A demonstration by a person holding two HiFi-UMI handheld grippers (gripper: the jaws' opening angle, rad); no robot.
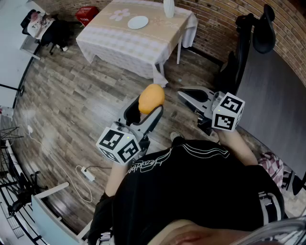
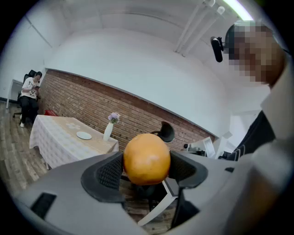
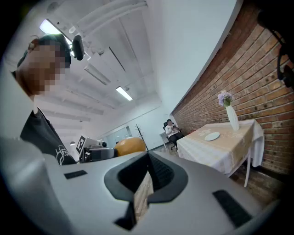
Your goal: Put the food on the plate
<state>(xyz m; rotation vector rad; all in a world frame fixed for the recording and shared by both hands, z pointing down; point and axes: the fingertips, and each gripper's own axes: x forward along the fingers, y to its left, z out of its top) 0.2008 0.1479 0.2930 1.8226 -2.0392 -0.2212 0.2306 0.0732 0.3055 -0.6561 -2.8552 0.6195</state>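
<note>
Spanning the whole head view: grey-brown wooden plank floor [image 1: 71, 95]. One counter [image 1: 124, 43], draped in a beige and white checked cloth, standing at the far end by a red brick wall. One black swivel office chair [image 1: 244, 43], to the right of the counter. One left tool [image 1: 147, 105], grey with black ribbed pads and a marker cube, its jaws spread wide and pressed against both sides of the fruit. One right tool [image 3: 148, 160], same make, jaws closed together with nothing between them, held just beside the left tool. One slim white vase [image 1: 169, 7] with purple flowers, upright on the counter. One round orange fruit [image 1: 151, 98], smooth-skinned, gripped in the air above the floor, well apart from the counter. One round white plate [image 1: 137, 22], lying on the counter near the vase.
</note>
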